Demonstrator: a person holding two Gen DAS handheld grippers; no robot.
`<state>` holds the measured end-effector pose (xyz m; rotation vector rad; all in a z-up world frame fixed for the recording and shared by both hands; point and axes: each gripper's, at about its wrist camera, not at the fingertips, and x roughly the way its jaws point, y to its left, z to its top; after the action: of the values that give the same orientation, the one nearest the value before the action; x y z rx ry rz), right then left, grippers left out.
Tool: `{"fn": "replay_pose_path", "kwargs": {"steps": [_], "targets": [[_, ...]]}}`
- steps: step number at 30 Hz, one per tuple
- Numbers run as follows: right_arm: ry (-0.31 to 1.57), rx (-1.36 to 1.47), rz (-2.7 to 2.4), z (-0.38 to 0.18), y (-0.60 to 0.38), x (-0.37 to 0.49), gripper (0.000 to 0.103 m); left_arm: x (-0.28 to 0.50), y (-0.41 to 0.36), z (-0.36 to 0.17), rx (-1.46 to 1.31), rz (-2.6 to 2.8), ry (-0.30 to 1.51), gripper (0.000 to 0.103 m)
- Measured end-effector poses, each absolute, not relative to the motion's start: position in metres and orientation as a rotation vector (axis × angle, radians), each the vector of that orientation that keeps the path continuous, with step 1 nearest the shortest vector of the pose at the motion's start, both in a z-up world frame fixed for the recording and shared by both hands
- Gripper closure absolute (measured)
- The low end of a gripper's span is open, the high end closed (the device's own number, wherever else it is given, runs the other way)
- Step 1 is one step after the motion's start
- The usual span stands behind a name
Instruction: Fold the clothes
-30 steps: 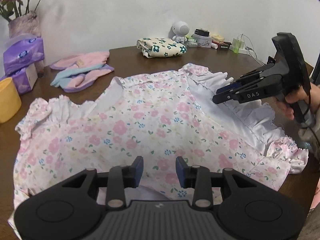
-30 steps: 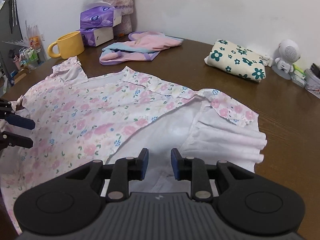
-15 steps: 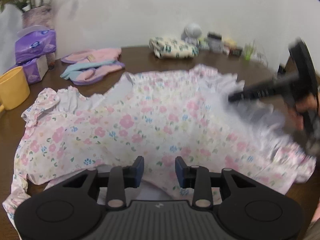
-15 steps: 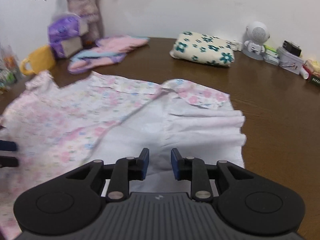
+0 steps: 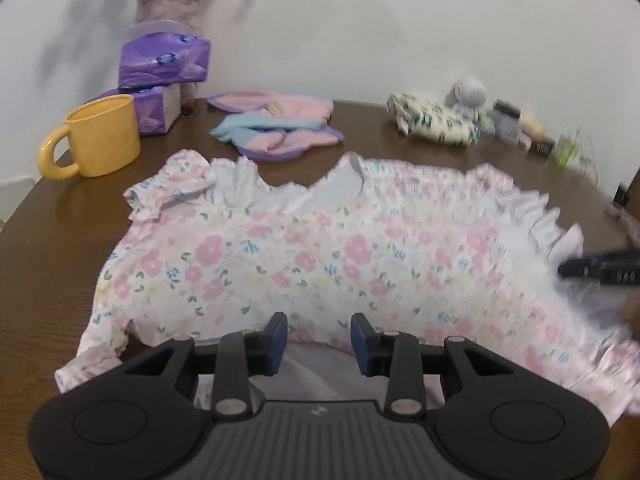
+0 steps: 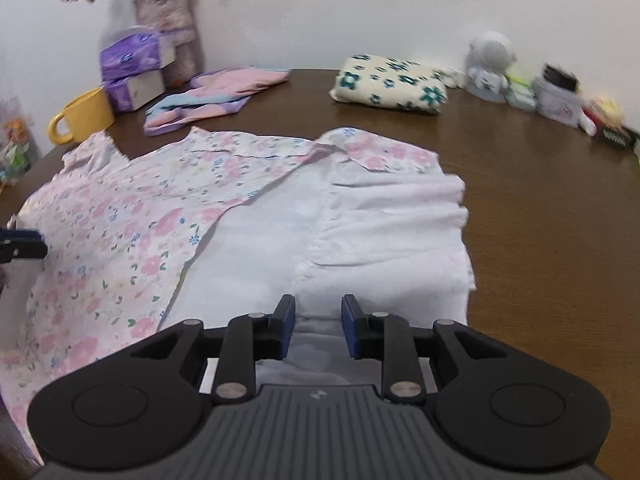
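Left gripper (image 5: pixel 319 338) is hovering at the near hem of the floral dress (image 5: pixel 304 256), jaws narrowly parted, fabric lying between them; whether the pads are pinching it can't be told. Right gripper (image 6: pixel 318 326) is sitting likewise over the white lining. Dress is lying spread on the brown table (image 6: pixel 540 184).

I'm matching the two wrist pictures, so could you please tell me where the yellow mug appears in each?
Left wrist view: the yellow mug stands far left on the table, handle leftward.
Right wrist view: the yellow mug is at the far left, partly behind the floral garment's corner.
Shared landmark: the purple tissue packs beside it.
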<state>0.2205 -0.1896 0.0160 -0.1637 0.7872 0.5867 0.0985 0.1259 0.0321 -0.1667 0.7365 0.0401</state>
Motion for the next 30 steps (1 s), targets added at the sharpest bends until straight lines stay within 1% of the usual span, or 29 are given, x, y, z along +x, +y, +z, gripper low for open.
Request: {"fn": "replay_pose_path", "kwargs": {"steps": [3,5,6,12,16,23,24,25,27,28,29,30], "targets": [[0.773,-0.131,0.604,0.023,-0.195,0.207,0.078,0.087,0.134,0.044,-0.179,0.045,0.676,0.069],[0.751,-0.131,0.617,0.027,-0.196,0.188,0.078,0.086,0.14,0.045,-0.156,0.113,0.669,0.069],[0.751,-0.125,0.618,0.026,-0.197,0.18,0.078,0.088,0.144,0.042,-0.162,0.126,0.679,0.071],[0.758,-0.104,0.585,0.015,-0.201,0.143,0.078,0.092,0.155,0.027,-0.183,0.162,0.732,0.072],[0.765,-0.07,0.539,0.004,-0.209,0.131,0.078,0.089,0.152,0.021,-0.122,0.183,0.726,0.074],[0.706,-0.089,0.431,-0.003,-0.224,0.126,0.079,0.085,0.151,0.017,-0.099,0.244,0.697,0.074],[0.71,-0.077,0.426,-0.003,-0.225,0.126,0.078,0.084,0.151,0.018,-0.104,0.246,0.692,0.073],[0.715,-0.066,0.419,-0.003,-0.225,0.126,0.078,0.081,0.151,0.021,-0.125,0.239,0.678,0.068],[0.715,-0.026,0.417,0.0,-0.227,0.126,0.077,0.077,0.15,0.026,-0.165,0.225,0.651,0.064],[0.7,0.003,0.425,0.003,-0.227,0.124,0.073,0.074,0.15,0.029,-0.185,0.219,0.638,0.061],[0.684,0.023,0.428,0.006,-0.227,0.121,0.067,0.072,0.15,0.032,-0.205,0.212,0.624,0.057],[0.665,0.038,0.423,0.008,-0.227,0.119,0.064,0.068,0.146,0.036,-0.203,0.211,0.6,0.045]]}}
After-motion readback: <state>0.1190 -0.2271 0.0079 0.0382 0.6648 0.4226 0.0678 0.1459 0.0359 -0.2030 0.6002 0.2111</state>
